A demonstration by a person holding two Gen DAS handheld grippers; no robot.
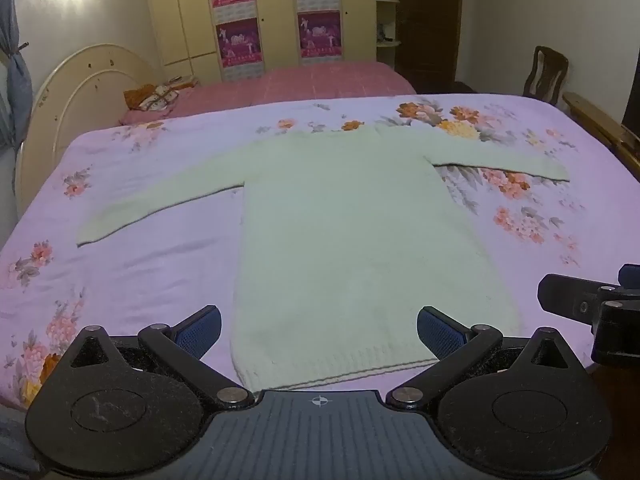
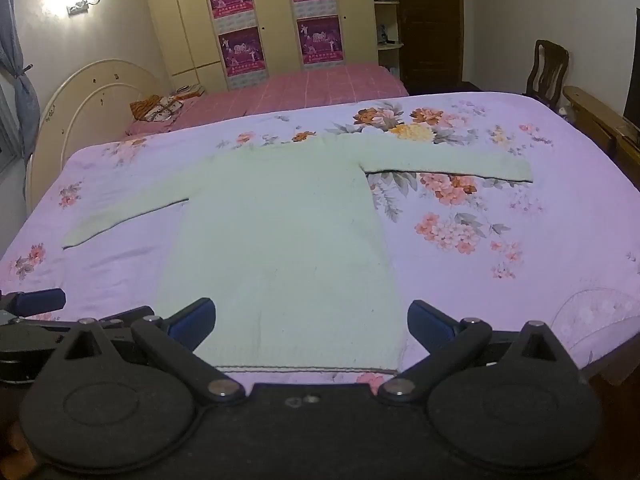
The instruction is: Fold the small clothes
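A pale green knitted sweater (image 1: 352, 232) lies flat on the lilac flowered bedspread (image 1: 152, 272), both sleeves spread out sideways, its hem toward me. It also shows in the right wrist view (image 2: 280, 232). My left gripper (image 1: 319, 330) is open and empty, hovering just above the hem. My right gripper (image 2: 311, 322) is open and empty, over the hem's right part. The right gripper's body shows at the left wrist view's right edge (image 1: 592, 308). The left gripper shows at the right wrist view's left edge (image 2: 36, 300).
A second bed with a pink cover (image 1: 320, 80) stands behind, with a cream round headboard (image 1: 80, 92) at the left. Yellow wardrobes (image 1: 272, 12) line the back wall. A wooden chair (image 1: 546, 72) and wooden bed frame (image 1: 600, 124) are at the right.
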